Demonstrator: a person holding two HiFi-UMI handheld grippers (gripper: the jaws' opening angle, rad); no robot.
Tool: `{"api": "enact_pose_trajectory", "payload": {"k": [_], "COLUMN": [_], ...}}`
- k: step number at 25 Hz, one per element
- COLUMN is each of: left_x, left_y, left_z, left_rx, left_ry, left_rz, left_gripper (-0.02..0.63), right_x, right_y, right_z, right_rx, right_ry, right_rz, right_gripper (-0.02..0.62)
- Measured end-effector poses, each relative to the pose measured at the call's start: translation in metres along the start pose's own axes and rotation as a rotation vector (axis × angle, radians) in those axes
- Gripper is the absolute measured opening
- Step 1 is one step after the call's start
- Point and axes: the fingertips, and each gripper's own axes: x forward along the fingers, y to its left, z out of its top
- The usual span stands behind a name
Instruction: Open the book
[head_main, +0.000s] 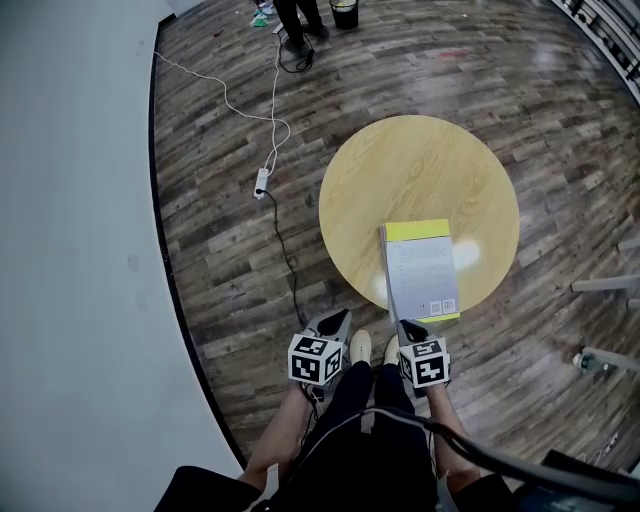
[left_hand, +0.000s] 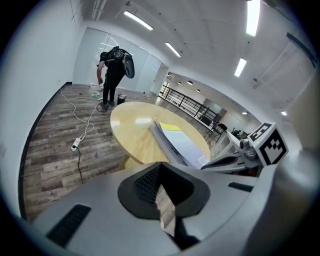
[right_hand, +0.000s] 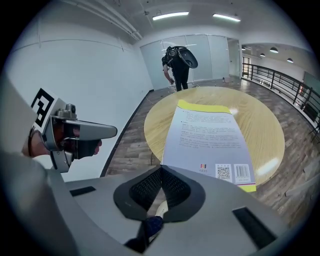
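left gripper (head_main: 338, 320) and right gripper (head_main: 410, 330) hang over the person's legs, each with jaws pressed together on nothing. closed book (head_main: 422, 272) lies back cover up at the near edge of the round table (head_main: 400, 165), just ahead of the right gripper.

The closed book (head_main: 421, 268) lies flat just ahead of the right gripper (head_main: 410, 327), at the near edge of the round table (head_main: 420, 165). Ahead of the left gripper (head_main: 338, 318), and beyond the book, the tabletop is bare. A power strip (head_main: 262, 182) and cable (head_main: 285, 250) lie on the floor, well off to the left. A person (head_main: 298, 20) stands far beyond the table.
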Motion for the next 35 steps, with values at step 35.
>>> {"api": "enact_pose_trajectory", "payload": {"k": [35], "left_x": [0.045], "left_y": [-0.109], "left_z": [0.051], "left_rx": [0.174], "left_ry": [-0.006], "left_rz": [-0.148], "left_gripper": [-0.002], "right_x": [-0.115], "right_y": [-0.105], "right_z": [0.027], "right_rx": [0.137], "right_ry": [-0.248], "right_rz": [-0.188], "right_gripper": [0.006]}}
